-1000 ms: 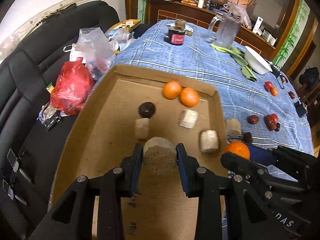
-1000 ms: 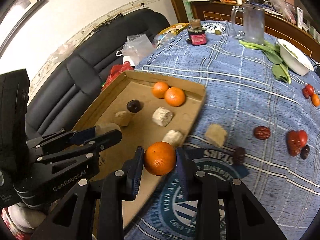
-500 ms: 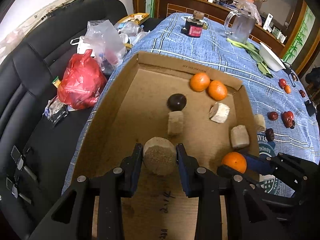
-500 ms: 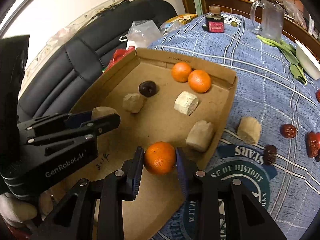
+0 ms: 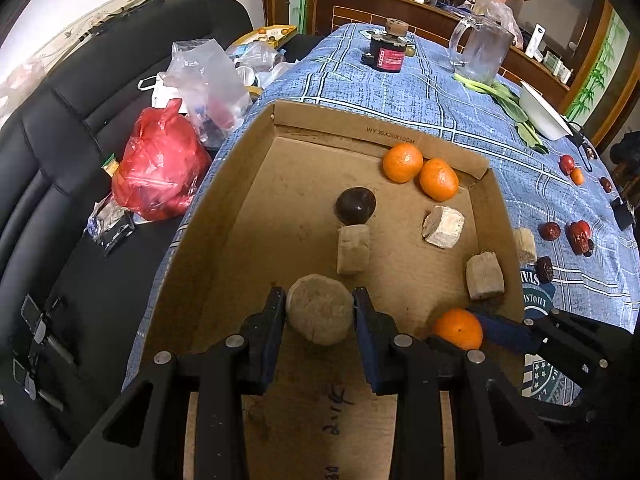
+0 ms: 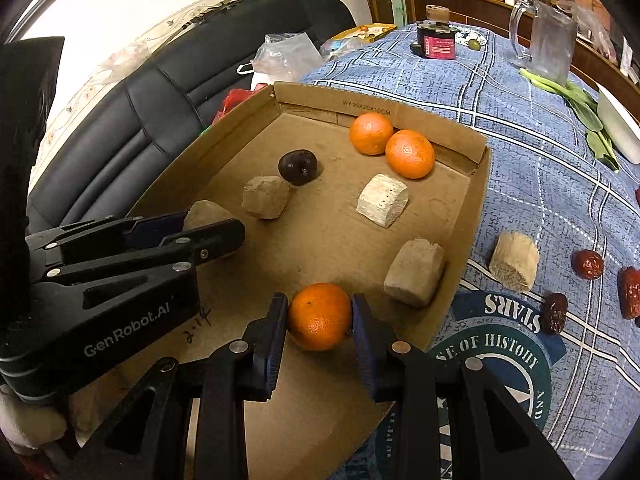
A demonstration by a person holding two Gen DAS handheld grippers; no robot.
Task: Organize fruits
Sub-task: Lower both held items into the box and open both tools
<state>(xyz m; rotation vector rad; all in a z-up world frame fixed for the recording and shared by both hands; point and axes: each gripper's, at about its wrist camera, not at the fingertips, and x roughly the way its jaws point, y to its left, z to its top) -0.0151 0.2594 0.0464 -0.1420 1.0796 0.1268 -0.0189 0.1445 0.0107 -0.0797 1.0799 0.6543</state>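
A shallow cardboard tray (image 5: 224, 216) (image 6: 476, 200) lies on the blue cloth. My left gripper (image 5: 319, 314) is shut on a tan round chunk (image 5: 319, 314) over the tray's near part; it shows in the right wrist view (image 6: 208, 214). My right gripper (image 6: 320, 316) is shut on an orange (image 6: 320, 316) over the tray's near right, also in the left wrist view (image 5: 458, 328). In the tray lie two oranges (image 5: 402, 162) (image 5: 439, 179), a dark round fruit (image 5: 355, 206) and three tan chunks (image 5: 353, 249) (image 5: 443, 221) (image 5: 485, 276).
On the cloth right of the tray lie a tan chunk (image 6: 514, 262) and several red and dark dates (image 6: 587, 264). A glass mug (image 5: 480, 50), a dark jar (image 5: 388, 52), greens and a white bowl (image 5: 544, 112) stand farther back. Plastic bags (image 5: 160, 168) lie on the black sofa at left.
Both grippers have drawn back and left over the tray with their loads; the orange has come from the tray's right edge to over its floor.
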